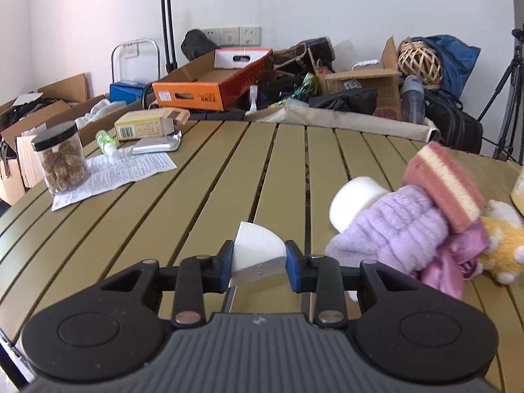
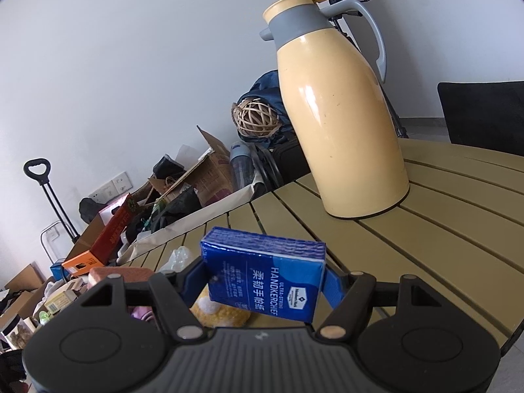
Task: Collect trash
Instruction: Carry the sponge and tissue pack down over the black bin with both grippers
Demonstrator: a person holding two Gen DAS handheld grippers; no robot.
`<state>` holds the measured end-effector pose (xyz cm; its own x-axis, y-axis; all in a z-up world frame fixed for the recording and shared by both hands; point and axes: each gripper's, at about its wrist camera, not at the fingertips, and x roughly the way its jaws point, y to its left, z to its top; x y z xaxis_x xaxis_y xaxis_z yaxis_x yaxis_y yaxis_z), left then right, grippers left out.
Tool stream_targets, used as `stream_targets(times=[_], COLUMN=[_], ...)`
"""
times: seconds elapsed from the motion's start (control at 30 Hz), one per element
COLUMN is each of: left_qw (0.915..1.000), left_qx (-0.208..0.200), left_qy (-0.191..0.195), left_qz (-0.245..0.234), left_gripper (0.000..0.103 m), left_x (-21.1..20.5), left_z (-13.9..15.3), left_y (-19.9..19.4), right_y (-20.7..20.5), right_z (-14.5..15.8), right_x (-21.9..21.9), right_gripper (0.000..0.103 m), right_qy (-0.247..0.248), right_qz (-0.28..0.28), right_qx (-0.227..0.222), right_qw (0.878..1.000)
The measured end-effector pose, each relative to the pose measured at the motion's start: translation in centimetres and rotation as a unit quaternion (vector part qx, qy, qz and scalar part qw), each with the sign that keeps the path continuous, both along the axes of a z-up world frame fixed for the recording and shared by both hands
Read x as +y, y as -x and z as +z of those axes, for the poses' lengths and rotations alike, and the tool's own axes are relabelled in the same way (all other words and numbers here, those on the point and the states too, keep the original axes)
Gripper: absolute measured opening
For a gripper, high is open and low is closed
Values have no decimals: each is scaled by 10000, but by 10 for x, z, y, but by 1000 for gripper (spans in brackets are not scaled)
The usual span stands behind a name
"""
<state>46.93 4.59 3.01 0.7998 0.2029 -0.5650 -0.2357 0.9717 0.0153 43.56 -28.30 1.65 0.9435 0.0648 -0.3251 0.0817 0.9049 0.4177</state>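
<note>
Left wrist view: left gripper (image 1: pixel 258 267) jaws nearly closed, blue pads pinching white wedge-shaped scrap (image 1: pixel 257 250), lifted off slatted olive table (image 1: pixel 183 196). At 3 o'clock, purple fuzzy cloth (image 1: pixel 399 226), pink-cream sponge (image 1: pixel 442 183), yellow plush toy (image 1: pixel 501 245). At 10 o'clock, jar of brown chunks (image 1: pixel 60 160) on printed leaflet (image 1: pixel 131 170).

Right wrist view: right gripper (image 2: pixel 265 281) jaws about half open, clamped on blue handkerchief tissue pack (image 2: pixel 265 278), above table. At 1 o'clock, yellow thermos jug (image 2: pixel 340 108) upright on table.
</note>
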Motion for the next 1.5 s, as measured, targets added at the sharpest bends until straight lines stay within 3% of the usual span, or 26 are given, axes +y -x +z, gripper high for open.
stream_targets(times=[0.37, 0.83, 1.5], left_qw=[9993, 9968, 9958], left_qx=[-284, -525, -212], left_qy=[-38, 99, 306], left_qz=[-257, -600, -838], left_gripper=[33, 33, 33], left_x=[-12, -24, -33], left_z=[21, 34, -4], left_y=[58, 139, 234], right_y=[23, 86, 194], right_z=[2, 1, -53], right_x=[17, 42, 63], right_gripper=[70, 70, 70], right_qy=[-4, 538, 1240], right_qz=[393, 767, 1461], right_qx=[-34, -169, 455], right_qw=[9992, 9955, 9804])
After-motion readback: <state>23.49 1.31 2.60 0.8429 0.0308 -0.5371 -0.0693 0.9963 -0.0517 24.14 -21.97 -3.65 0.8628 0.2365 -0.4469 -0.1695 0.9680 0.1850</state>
